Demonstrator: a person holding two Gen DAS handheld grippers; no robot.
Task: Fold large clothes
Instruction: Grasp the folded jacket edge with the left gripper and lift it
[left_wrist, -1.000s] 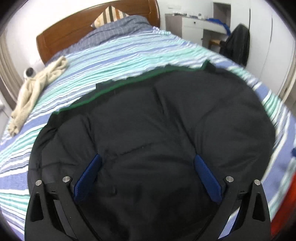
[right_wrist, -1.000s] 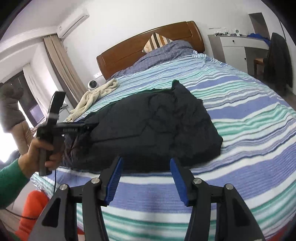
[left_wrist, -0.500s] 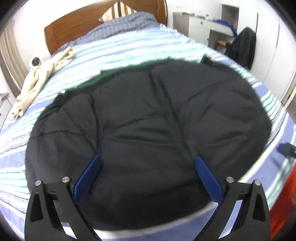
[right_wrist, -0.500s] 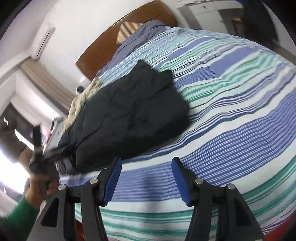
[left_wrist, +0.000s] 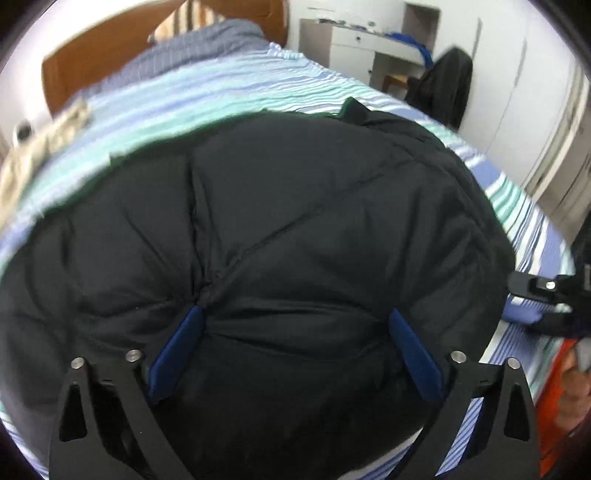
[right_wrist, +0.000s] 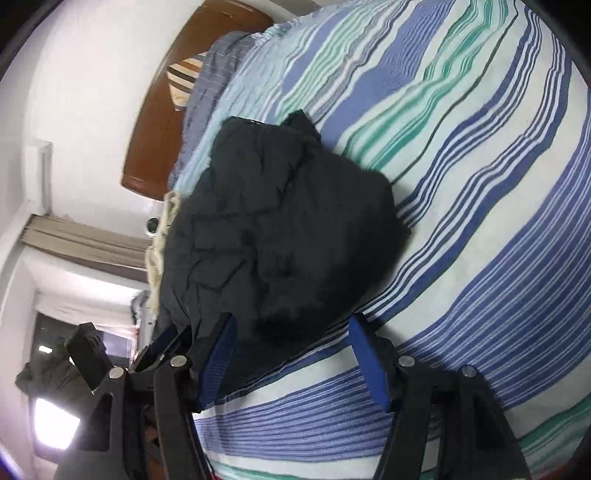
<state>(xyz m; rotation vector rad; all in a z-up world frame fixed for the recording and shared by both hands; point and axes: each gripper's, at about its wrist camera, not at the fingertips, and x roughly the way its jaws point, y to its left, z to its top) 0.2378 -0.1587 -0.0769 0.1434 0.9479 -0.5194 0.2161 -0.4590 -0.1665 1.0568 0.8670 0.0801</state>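
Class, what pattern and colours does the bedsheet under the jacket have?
The bedsheet has blue, green and white stripes, clearest in the right wrist view.

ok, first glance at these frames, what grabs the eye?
The puffy black quilted jacket fills the left wrist view, lying on the blue, green and white striped bedspread. The left hand-held gripper presses open into the jacket's near edge. The right hand-held gripper, rolled sideways, hangs open at the jacket's near corner.

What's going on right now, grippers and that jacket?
Left gripper open, pressed into black puffy jacket. Right gripper open at its near edge. Jacket bundled on striped bedsheet. Nothing in the way.
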